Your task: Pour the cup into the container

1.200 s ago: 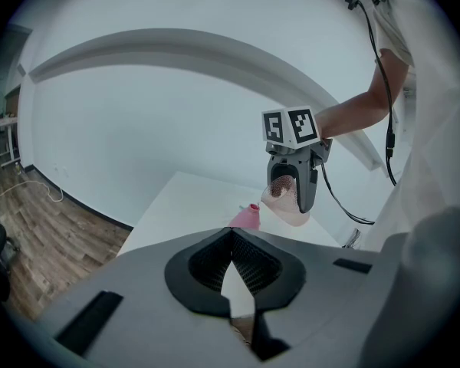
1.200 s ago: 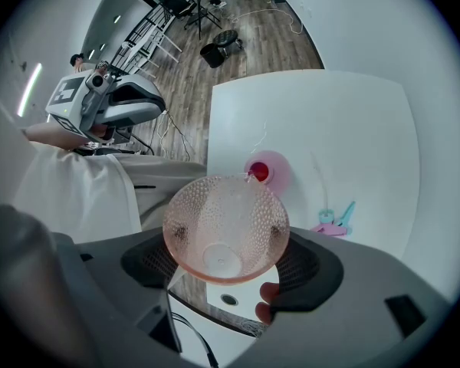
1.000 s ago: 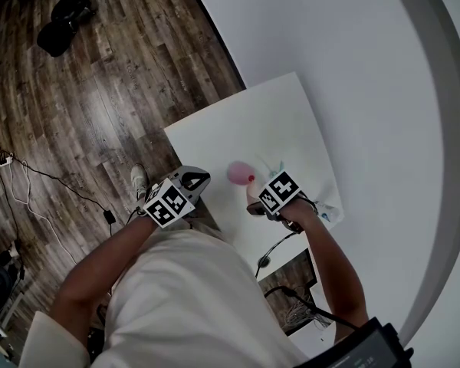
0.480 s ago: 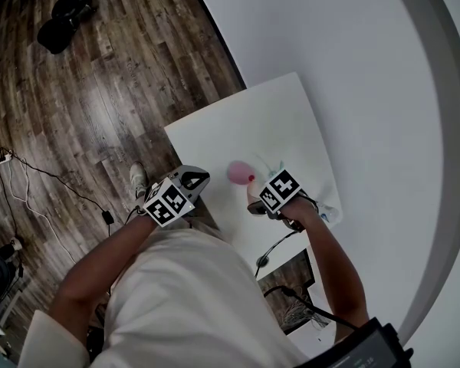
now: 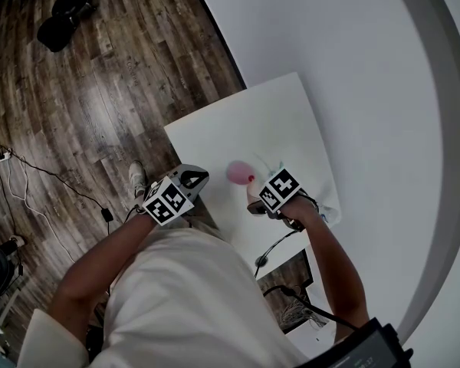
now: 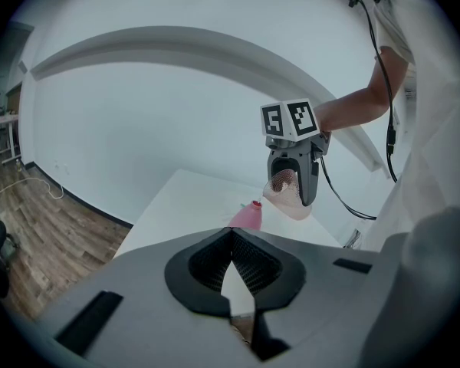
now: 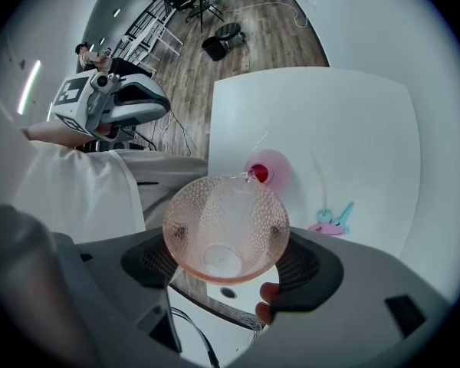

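A pink, dimpled, translucent cup (image 7: pixel 225 228) is held tipped between the jaws of the right gripper (image 7: pixel 226 244) — its far rim is seen just beside the red mouth of the container (image 7: pixel 270 169), a pink rounded vessel set upright on the white table (image 7: pixel 330 121).
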A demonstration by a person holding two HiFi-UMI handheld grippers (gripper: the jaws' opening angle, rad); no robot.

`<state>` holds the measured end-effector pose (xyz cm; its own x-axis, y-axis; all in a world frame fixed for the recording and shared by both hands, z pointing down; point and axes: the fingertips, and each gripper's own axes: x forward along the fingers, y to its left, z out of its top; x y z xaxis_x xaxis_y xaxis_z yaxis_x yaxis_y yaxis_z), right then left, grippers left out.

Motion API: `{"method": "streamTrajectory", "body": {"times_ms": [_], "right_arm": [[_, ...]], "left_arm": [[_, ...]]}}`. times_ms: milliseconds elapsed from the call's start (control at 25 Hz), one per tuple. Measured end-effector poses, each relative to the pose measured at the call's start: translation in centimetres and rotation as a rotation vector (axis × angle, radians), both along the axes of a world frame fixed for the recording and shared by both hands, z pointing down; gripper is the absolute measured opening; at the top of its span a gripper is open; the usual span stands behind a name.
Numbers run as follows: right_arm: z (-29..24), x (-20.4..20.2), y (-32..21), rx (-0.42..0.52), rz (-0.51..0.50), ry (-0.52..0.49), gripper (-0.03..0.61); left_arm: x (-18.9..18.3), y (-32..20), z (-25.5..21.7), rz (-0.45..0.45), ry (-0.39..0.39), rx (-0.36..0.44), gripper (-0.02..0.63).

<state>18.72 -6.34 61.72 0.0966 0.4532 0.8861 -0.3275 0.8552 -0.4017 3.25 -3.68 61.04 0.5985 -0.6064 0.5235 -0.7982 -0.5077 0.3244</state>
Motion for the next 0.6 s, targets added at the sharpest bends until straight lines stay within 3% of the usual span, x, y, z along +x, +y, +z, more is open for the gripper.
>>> {"method": "streamTrajectory", "body": {"times_ms": [600], "right_arm": [[0.05,-0.13,0.29,-0.012,-0.007,0.011,0.373]], "left_arm": [[-0.19,0.18,0.38,0.008,-0.001,-0.005,0.011]]}}
